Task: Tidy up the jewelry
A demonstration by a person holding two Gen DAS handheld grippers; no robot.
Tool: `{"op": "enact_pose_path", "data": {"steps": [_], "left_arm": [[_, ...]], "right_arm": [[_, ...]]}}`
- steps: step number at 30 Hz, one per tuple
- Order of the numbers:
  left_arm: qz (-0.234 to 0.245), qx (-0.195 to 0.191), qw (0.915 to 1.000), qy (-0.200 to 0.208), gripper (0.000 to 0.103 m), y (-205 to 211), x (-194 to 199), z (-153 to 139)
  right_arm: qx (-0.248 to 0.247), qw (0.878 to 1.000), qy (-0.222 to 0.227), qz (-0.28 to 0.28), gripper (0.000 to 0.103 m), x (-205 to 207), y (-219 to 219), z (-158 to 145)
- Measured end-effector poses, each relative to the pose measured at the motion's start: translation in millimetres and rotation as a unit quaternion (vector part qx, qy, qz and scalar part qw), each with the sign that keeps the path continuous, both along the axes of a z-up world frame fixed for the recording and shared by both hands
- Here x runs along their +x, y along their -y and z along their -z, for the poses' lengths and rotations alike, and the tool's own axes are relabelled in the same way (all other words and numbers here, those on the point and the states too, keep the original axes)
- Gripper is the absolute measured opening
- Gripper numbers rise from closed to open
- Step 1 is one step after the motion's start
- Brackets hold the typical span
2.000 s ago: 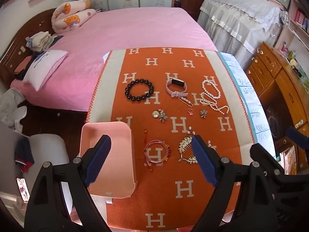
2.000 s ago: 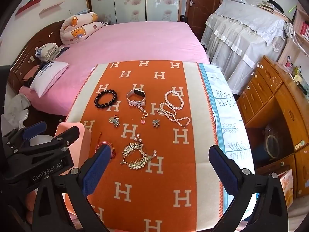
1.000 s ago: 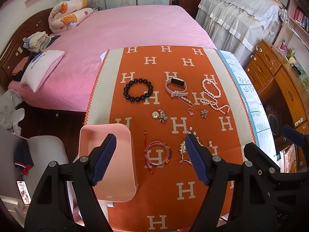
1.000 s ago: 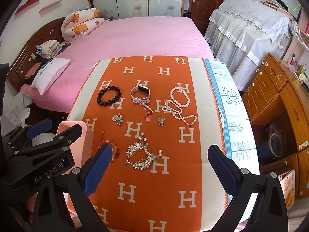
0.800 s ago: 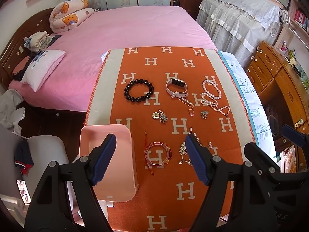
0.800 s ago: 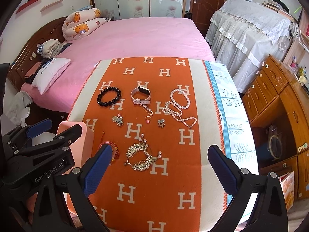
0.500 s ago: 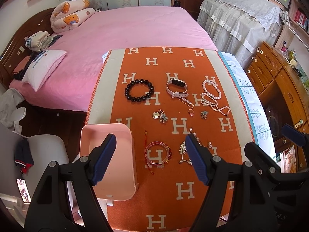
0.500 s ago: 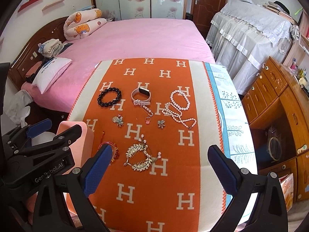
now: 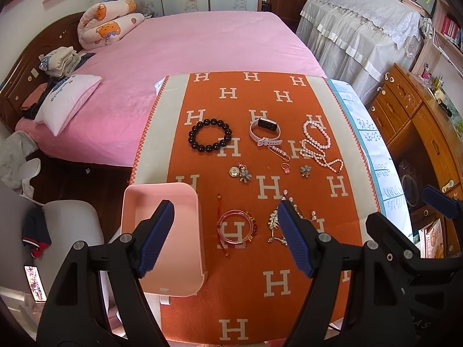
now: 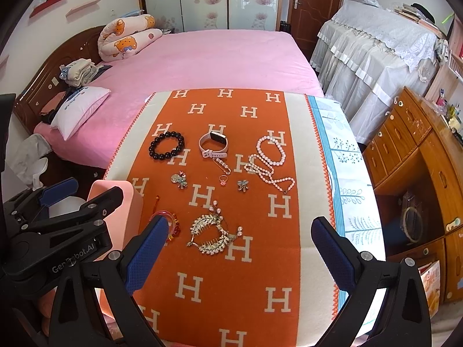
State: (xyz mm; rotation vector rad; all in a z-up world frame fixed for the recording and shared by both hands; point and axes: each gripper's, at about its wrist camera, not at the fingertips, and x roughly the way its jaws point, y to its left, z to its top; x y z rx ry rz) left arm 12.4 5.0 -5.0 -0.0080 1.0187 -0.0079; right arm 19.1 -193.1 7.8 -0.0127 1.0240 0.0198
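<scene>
Both grippers hover above desk, jaws spread wide, nothing held. Left gripper (image 9: 225, 240): pink tray (image 9: 162, 283) under its left finger, red bangle (image 9: 235, 227) just ahead between fingers. Right gripper (image 10: 240, 257): gold hair comb (image 10: 212, 235) just ahead between fingers; pearl necklace (image 10: 269, 163), watch (image 10: 214, 144), black bead bracelet (image 10: 166, 146) farther forward. No item yet in tray. Likely step: first pick. Advice: descend straight, straddle bangle rim, close gently, lift clear before moving over tray.

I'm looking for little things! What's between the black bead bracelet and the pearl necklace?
The watch with the pale strap lies between the black bead bracelet and the pearl necklace. Both wrist views show it.
</scene>
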Motion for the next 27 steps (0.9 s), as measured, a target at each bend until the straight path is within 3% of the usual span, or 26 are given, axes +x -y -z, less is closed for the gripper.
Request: {"op": "enact_pose_path", "data": {"steps": [15, 27], "left_arm": [[0.005, -0.002, 1.0, 0.002, 0.071, -0.2, 1.1, 0.1], [0.029, -0.011, 0.9993, 0.022, 0.071, -16.5, 17.0, -19.3]], "right_arm": [[0.0, 1.0, 0.002, 0.003, 0.1, -0.7, -2.4, -1.2], [-0.008, 1.0, 0.017, 0.02, 0.1, 5.1, -18.5, -12.4]]}}
